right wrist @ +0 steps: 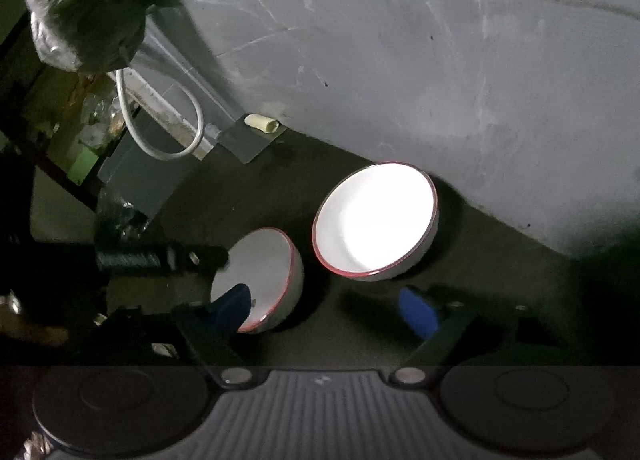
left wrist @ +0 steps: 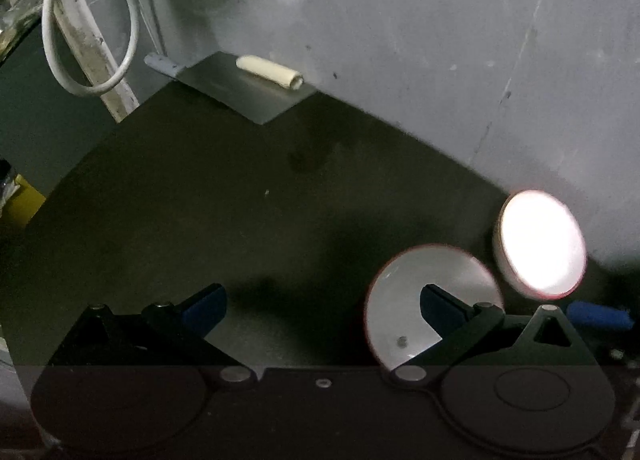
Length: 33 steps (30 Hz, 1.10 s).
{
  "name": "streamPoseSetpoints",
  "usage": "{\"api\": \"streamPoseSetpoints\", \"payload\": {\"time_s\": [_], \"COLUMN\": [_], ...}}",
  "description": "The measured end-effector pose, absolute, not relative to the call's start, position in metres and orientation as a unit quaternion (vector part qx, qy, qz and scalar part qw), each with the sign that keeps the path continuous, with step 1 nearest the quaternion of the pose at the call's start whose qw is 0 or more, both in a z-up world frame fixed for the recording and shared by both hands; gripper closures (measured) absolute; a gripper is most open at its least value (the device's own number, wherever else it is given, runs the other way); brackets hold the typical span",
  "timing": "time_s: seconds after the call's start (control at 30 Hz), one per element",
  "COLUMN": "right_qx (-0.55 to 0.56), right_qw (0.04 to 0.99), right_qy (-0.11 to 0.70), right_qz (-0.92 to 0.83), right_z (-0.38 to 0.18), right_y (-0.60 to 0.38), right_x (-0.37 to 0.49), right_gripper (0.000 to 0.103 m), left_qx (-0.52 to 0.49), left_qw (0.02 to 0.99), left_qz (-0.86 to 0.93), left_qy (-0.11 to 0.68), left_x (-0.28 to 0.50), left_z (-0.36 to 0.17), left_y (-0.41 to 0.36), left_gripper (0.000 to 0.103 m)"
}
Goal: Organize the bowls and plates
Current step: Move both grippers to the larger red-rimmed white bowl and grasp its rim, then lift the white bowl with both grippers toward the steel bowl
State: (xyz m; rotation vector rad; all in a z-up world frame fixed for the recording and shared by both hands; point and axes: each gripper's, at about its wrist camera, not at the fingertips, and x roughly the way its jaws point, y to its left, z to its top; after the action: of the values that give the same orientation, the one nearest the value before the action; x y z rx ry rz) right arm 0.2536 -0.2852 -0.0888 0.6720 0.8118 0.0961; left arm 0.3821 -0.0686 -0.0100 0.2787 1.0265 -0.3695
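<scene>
Two white bowls with red rims sat side by side on the dark counter: the small bowl nearer and left, the large bowl farther right, by the grey wall. The right gripper hung open and empty, one finger before the small bowl. The left gripper was open too, empty. A sound grip would probably pinch one rim squarely.

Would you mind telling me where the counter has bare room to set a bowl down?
The widest bare patch of the dark counter lies between the metal sheet at the wall corner and the left gripper. It is crowded on the other side, where the smaller bowl and larger bowl sit close together by the wall.
</scene>
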Motion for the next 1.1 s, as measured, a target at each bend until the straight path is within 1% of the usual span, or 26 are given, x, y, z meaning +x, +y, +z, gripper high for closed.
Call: {"api": "streamPoseSetpoints", "payload": {"time_s": [0.13, 0.27, 0.37, 0.43, 0.47, 0.53, 0.57, 0.6, 0.63, 0.7, 0.73, 0.83, 0.87, 0.9, 1.0, 1.1], "right_qx": [0.333, 0.341, 0.345, 0.348, 0.351, 0.353, 0.356, 0.358, 0.358, 0.357, 0.357, 0.359, 0.361, 0.363, 0.365, 0.349], "right_qw": [0.852, 0.84, 0.836, 0.834, 0.833, 0.832, 0.831, 0.83, 0.83, 0.831, 0.831, 0.831, 0.83, 0.829, 0.83, 0.839], "right_qy": [0.401, 0.418, 0.422, 0.422, 0.422, 0.421, 0.421, 0.421, 0.421, 0.419, 0.419, 0.416, 0.416, 0.415, 0.409, 0.399], "right_qz": [0.05, 0.054, 0.058, 0.066, 0.069, 0.075, 0.077, 0.079, 0.079, 0.081, 0.082, 0.087, 0.089, 0.092, 0.103, 0.121], "right_z": [-0.098, -0.106, -0.109, -0.11, -0.11, -0.109, -0.109, -0.11, -0.111, -0.109, -0.11, -0.112, -0.112, -0.112, -0.116, -0.115], "right_y": [-0.279, -0.27, -0.265, -0.262, -0.261, -0.259, -0.258, -0.257, -0.256, -0.258, -0.258, -0.259, -0.261, -0.262, -0.266, -0.268], "right_x": [0.271, 0.283, 0.288, 0.291, 0.293, 0.295, 0.296, 0.297, 0.298, 0.294, 0.294, 0.293, 0.291, 0.291, 0.289, 0.282], "right_gripper": [0.028, 0.04, 0.051, 0.065, 0.068, 0.076, 0.078, 0.079, 0.079, 0.079, 0.079, 0.079, 0.079, 0.079, 0.08, 0.082], "left_qx": [0.139, 0.154, 0.168, 0.185, 0.188, 0.179, 0.168, 0.158, 0.147, 0.127, 0.114, 0.074, 0.064, 0.053, 0.034, 0.011], "left_qw": [0.839, 0.836, 0.833, 0.832, 0.834, 0.832, 0.831, 0.831, 0.832, 0.831, 0.83, 0.828, 0.827, 0.826, 0.829, 0.839], "left_qz": [-0.168, -0.158, -0.133, -0.115, -0.115, -0.121, -0.126, -0.131, -0.135, -0.144, -0.15, -0.163, -0.164, -0.167, -0.161, -0.163], "left_qy": [0.498, 0.502, 0.511, 0.509, 0.506, 0.511, 0.516, 0.517, 0.518, 0.521, 0.524, 0.532, 0.534, 0.535, 0.535, 0.518], "left_x": [0.384, 0.384, 0.382, 0.379, 0.376, 0.375, 0.375, 0.375, 0.375, 0.375, 0.375, 0.372, 0.37, 0.369, 0.36, 0.345], "left_z": [-0.019, -0.024, -0.028, -0.03, -0.03, -0.03, -0.03, -0.029, -0.028, -0.028, -0.027, -0.027, -0.027, -0.027, -0.028, -0.023], "left_y": [-0.066, -0.066, -0.071, -0.075, -0.076, -0.077, -0.076, -0.076, -0.076, -0.077, -0.077, -0.076, -0.075, -0.075, -0.072, -0.064], "left_gripper": [0.001, 0.001, 0.001, 0.003, 0.004, 0.013, 0.016, 0.025, 0.028, 0.045, 0.057, 0.075, 0.079, 0.088, 0.089, 0.093]}}
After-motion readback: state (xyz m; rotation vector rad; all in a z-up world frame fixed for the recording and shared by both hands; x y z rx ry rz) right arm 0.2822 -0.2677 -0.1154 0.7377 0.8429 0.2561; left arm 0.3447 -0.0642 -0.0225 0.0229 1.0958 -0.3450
